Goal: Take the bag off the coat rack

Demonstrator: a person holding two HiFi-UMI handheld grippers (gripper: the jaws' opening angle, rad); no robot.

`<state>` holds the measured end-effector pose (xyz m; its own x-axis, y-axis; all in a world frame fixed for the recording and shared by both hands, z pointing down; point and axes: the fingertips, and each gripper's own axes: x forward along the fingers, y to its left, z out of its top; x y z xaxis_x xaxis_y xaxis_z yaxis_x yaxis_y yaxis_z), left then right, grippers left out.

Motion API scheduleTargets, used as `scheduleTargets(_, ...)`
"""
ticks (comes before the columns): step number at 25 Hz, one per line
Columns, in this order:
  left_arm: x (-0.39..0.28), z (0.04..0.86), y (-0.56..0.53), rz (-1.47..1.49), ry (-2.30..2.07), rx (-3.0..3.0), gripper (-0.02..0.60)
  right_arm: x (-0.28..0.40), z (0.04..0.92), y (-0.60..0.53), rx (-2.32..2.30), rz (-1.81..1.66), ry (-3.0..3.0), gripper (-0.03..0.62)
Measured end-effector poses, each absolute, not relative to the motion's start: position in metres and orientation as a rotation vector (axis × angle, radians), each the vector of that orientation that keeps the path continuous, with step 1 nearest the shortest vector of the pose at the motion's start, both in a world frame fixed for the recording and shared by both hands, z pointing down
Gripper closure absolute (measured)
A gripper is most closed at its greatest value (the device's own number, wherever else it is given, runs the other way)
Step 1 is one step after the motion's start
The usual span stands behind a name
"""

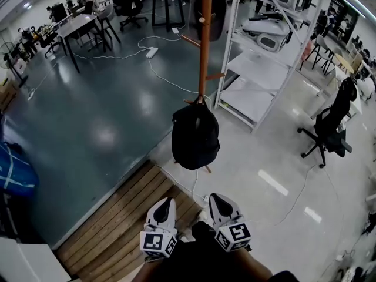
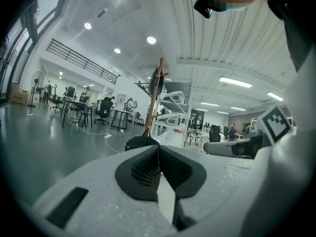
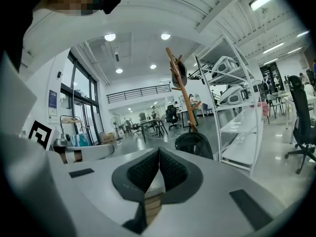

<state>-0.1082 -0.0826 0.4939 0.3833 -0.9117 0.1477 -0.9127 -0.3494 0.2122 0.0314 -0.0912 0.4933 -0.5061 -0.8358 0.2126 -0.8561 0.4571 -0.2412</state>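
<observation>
A black backpack (image 1: 195,136) hangs by its top loop from a low peg of a tall brown wooden coat rack (image 1: 204,34). In the left gripper view the backpack (image 2: 139,142) shows just above the jaws, with the coat rack (image 2: 154,95) behind it. From the right gripper view I see the backpack (image 3: 195,144) ahead and the coat rack (image 3: 183,90) rising over it. My left gripper (image 1: 165,205) and right gripper (image 1: 217,201) are held side by side low in the head view, well short of the bag. Both are shut with nothing between the jaws.
A white metal shelf unit (image 1: 267,57) stands right beside the rack. A black office chair (image 1: 332,122) is at the right. Wooden planks (image 1: 126,216) lie under me, with a white cable (image 1: 170,81) across the dark floor. Desks and chairs (image 1: 88,25) stand far back.
</observation>
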Motion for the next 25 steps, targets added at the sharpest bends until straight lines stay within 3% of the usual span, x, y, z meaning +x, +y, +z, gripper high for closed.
scheduleTargets(10,-0.065,0.485,-0.152,0.017,-1.684,2.362,0.563,0.066,0.493,-0.173,1.395,0.485,-2.676,0.582)
scheduleTargets(25,-0.057,0.481,-0.193,0.079,-1.723,2.356,0.563,0.078,0.5,-0.22,1.352,0.527,-2.699,0.582)
